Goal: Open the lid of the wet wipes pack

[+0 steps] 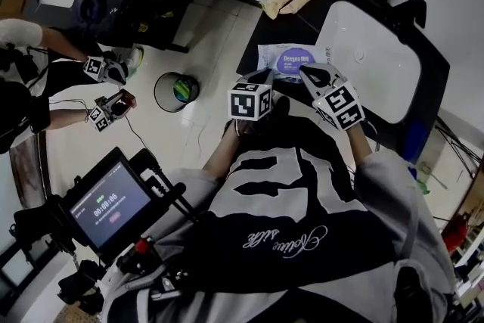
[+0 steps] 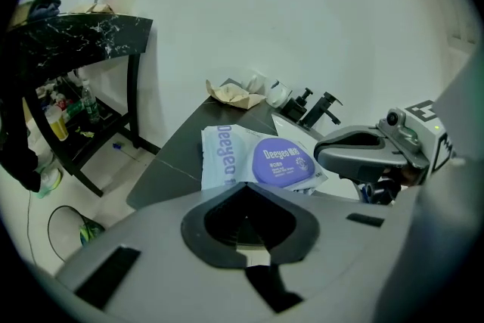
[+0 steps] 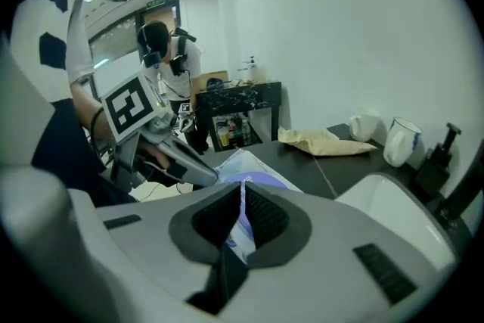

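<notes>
Hovering side by side at the near edge of the wet wipes pack, both grippers hold nothing. The left gripper has its jaws pressed together with nothing between them. The right gripper has its jaws parted by only a thin slit; the pack shows through it, but I cannot make out anything clamped in it. The pack lies flat on the dark counter, just beside the white sink. Its round purple lid faces up and, as far as I can judge, is closed down flat, so the opening itself is not yet begun. The main risk is that the pack is soft, light and pinned by nothing. A pull on the lid from one gripper alone would likely lift or drag the whole pack, perhaps toward the sink or off the counter's near edge, rather than pop the lid. The lid's lip looks low and smooth, and where its tab sits is too small to tell. Jaws this close together may skate off it, or nip the wrapper film instead and crumple it. Holding the pack down with one gripper would probably guard against both.
</notes>
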`<state>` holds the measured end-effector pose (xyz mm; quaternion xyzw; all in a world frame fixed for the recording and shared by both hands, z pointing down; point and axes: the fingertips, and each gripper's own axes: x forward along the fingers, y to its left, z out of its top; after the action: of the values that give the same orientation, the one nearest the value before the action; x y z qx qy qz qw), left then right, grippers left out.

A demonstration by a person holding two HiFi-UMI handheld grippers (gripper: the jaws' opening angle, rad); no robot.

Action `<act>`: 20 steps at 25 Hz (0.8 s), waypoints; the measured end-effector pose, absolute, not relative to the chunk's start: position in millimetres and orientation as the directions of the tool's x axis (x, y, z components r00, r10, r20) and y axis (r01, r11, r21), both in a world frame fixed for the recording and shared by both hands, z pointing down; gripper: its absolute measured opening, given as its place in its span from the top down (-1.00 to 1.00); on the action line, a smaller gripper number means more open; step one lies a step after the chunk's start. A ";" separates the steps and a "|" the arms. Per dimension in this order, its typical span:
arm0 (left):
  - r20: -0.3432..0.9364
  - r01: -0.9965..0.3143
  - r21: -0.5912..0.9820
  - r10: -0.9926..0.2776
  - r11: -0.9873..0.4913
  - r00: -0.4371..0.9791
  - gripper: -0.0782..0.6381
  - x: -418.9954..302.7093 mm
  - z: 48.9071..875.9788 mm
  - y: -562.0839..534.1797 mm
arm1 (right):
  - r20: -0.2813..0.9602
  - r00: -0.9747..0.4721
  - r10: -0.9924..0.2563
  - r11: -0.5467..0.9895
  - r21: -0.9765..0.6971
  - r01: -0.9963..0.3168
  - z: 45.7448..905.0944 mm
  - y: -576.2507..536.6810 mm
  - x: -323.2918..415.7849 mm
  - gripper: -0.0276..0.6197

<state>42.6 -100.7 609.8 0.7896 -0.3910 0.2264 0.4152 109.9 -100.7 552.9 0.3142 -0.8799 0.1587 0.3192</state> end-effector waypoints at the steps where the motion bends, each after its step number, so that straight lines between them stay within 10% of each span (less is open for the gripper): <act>1: 0.683 -0.808 0.481 -0.433 -0.339 0.588 0.79 41.4 610.1 -100.7 | 0.673 -0.603 -0.428 0.775 -0.069 -0.628 555.4 -101.5 107.5 0.83; 20: 0.693 -0.806 0.511 -0.413 -0.297 0.591 0.79 37.8 605.4 -93.6 | 0.829 -0.497 -0.256 0.967 0.226 -0.120 578.9 -78.9 84.3 0.73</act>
<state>37.8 -93.6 605.4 0.7742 -0.3937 0.2220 0.4432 84.3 -78.9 578.9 0.1089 -0.8623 -0.0694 0.4896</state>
